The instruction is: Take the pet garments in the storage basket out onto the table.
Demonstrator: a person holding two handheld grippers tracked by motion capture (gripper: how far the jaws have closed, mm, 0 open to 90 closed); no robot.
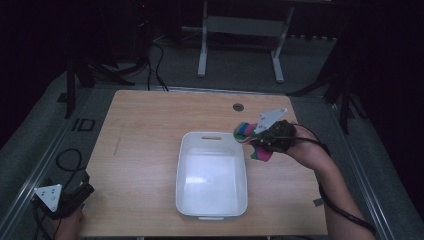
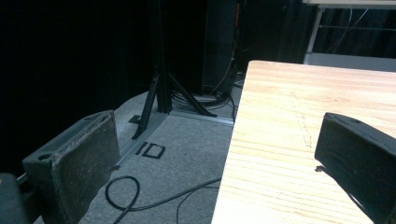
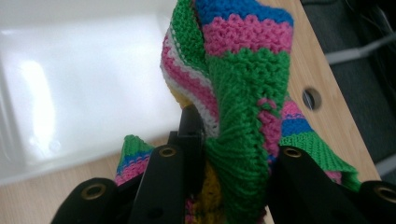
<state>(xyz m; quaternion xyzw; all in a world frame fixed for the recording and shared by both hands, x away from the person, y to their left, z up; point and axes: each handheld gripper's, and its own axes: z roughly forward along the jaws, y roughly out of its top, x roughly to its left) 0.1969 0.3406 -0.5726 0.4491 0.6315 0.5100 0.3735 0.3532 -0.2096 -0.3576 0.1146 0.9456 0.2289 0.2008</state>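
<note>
A striped knitted cloth (image 1: 246, 133) in green, pink, blue and white hangs bunched in my right gripper (image 1: 257, 137), just right of the white bin's (image 1: 186, 165) far right corner and above the table. In the right gripper view the black jaws pinch the knitted cloth (image 3: 243, 93), with the white bin (image 3: 70, 70) behind it at the left. My left gripper (image 1: 80, 192) rests at the table's near left corner, off the edge. In the left gripper view its jaws (image 2: 219, 158) stand wide apart with nothing between them.
The wooden table (image 1: 145, 130) has a round cable hole (image 1: 238, 107) at its far side. Cables (image 1: 67, 160) loop on the grey floor at the left. A white frame stand (image 1: 240, 30) is behind the table. Dark stands flank both sides.
</note>
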